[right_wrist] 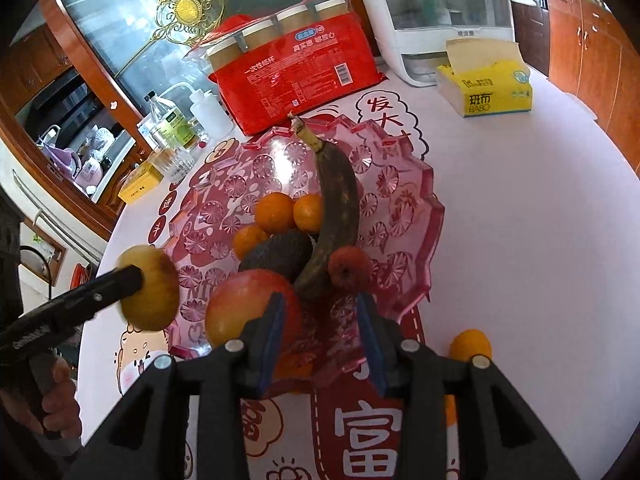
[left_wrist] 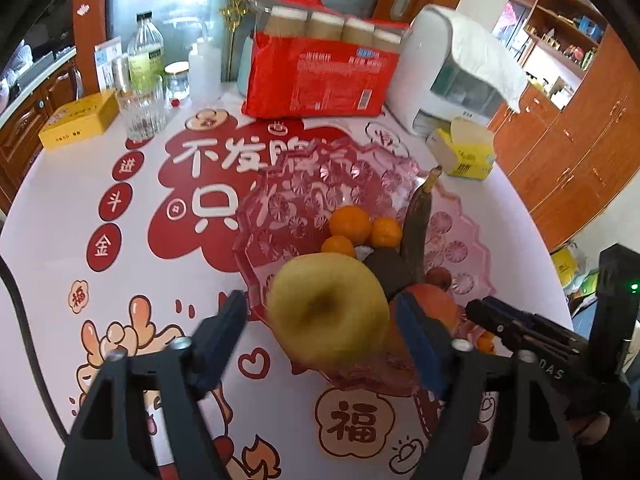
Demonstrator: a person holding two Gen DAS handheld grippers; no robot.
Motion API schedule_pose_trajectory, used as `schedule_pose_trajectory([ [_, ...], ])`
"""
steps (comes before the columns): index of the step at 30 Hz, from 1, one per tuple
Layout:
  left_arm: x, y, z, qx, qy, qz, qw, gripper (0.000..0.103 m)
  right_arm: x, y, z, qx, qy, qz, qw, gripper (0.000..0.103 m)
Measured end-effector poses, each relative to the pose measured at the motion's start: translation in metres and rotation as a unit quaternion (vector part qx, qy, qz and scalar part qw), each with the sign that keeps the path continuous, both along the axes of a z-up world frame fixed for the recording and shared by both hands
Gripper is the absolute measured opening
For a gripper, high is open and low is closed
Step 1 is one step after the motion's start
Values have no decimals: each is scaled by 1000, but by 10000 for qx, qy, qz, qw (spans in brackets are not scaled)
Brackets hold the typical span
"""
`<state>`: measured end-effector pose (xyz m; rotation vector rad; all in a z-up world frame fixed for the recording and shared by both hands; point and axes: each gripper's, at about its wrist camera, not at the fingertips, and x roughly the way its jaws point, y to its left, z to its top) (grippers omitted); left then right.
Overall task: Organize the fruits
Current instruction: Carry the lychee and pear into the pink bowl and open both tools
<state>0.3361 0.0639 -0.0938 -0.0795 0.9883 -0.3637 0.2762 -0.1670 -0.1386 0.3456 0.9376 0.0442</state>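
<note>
**Yellow apple poised over the plate's near edge**

The left gripper (left_wrist: pixel 320 314) stands wide with the yellow apple (left_wrist: pixel 326 304) between its jaws, and a gap shows at one pad, so it looks loose rather than gripped. The apple hangs right at the near rim of the pink plate (right_wrist: pixel 416 208), not over the middle. The right gripper (right_wrist: pixel 322 320) is nearly closed and empty, just beside the red apple (right_wrist: pixel 244 304). One orange (right_wrist: pixel 470 344) lies on the table (right_wrist: pixel 520 220) outside the plate. Further in, an avocado (right_wrist: pixel 280 256), a dark banana (right_wrist: pixel 336 208) and three oranges (right_wrist: pixel 276 212) crowd the middle. I'd worry the apple lands on the sloping rim and rolls off, or knocks the red apple out
</note>
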Motion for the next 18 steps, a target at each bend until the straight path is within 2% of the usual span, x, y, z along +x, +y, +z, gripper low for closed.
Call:
schedule_pose_trajectory([
  [6, -14, 5, 7, -14, 15, 23, 10000, 84, -15, -2, 5, 29, -45, -81, 10000, 38],
  [18, -63, 1, 4, 155, 239, -5, 9996, 84, -63, -12, 1, 14, 67, -165, 9998, 38],
])
